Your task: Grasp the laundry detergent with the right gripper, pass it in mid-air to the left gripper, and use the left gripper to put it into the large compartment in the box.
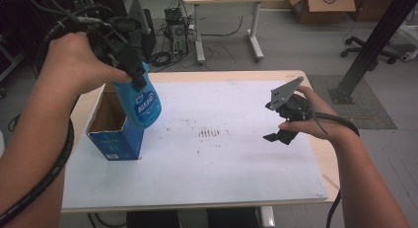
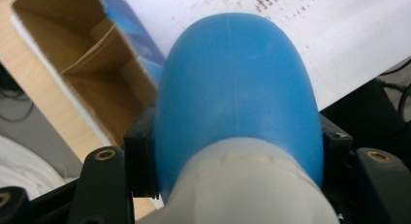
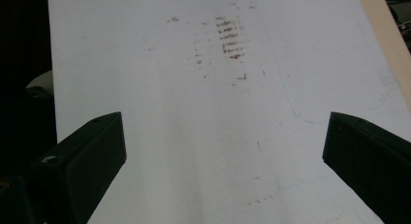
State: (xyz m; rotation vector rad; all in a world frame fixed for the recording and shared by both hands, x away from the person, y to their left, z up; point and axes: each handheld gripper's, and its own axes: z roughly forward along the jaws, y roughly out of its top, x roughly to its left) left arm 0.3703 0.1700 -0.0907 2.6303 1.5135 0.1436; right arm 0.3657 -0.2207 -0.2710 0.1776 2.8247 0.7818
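left jaws: clamped tight on the blue bottle [image 2: 237, 88], one pad on each flank just past the white collar. So the left gripper [image 1: 132, 70] has a proper hold, bottle hanging base-down and tilted off the jaws.

bottle: up in the air, base end poking out past the jaw tips, label [image 1: 144, 107] facing the high view. It touches nothing but the pads, as far as I can tell.

box [image 1: 116, 127]: right below and a bit behind the left jaws, top flaps open, brown inside, looks like nothing's in it. In the left gripper view its open mouth [image 2: 82, 54] sits just off the bottle's side, not straight under the base.

right jaws: wide apart, nothing between them, pointing down at the bare white mat [image 3: 194, 112]. The right gripper [image 1: 283, 124] hovers well off to the side, far from bottle and box.

done so far: the grab is sorted and the bottle is off the table.

left to do: my guess is it's headed into the box, so line the base up over the opening, lower it in, let go. Could be coming out instead, honestly can't say.

watch out: the near box wall is close to the bottle.
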